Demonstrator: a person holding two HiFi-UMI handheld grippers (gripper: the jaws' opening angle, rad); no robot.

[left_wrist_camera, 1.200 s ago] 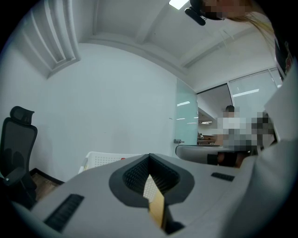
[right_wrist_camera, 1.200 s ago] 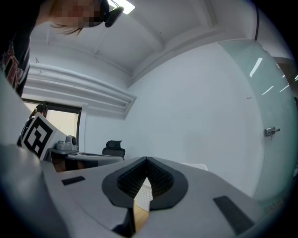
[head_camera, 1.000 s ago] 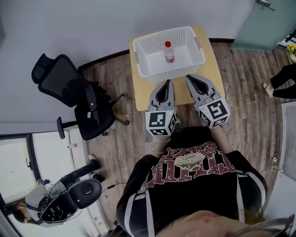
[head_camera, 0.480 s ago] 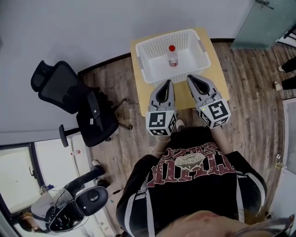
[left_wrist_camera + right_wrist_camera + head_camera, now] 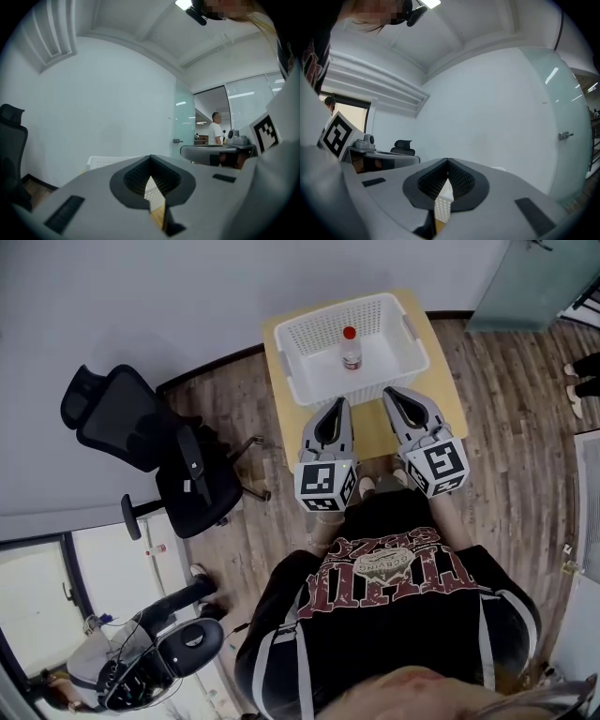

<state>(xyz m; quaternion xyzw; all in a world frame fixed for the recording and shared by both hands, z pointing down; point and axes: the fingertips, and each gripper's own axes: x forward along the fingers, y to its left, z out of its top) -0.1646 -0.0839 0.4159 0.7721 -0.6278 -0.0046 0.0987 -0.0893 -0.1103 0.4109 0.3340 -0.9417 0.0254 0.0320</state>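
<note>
In the head view a white perforated basket [image 5: 309, 334] stands on a small wooden table [image 5: 375, 425], and a small clear bottle with a red cap [image 5: 351, 348] stands upright inside it. My left gripper [image 5: 336, 407] and right gripper [image 5: 396, 396] hover side by side over the table's near part, just short of the basket. Both are shut with nothing between the jaws. In the left gripper view the left gripper [image 5: 151, 158] points at the basket [image 5: 105, 161] below a white wall. The right gripper [image 5: 448, 161] likewise shows its jaws closed, with a strip of basket [image 5: 443, 202] visible through them.
A black office chair [image 5: 141, 432] stands left of the table on the wood floor. A frosted glass door [image 5: 525, 277] is at the far right. A device on a black stand [image 5: 150, 657] sits at the lower left. A person [image 5: 216, 133] stands beyond the glass door.
The head view shifted slightly, so the table and basket sit a little higher and further right. Both grippers stay shut, side by side. The gripper views tilted slightly; the chair slid left in the left one.
</note>
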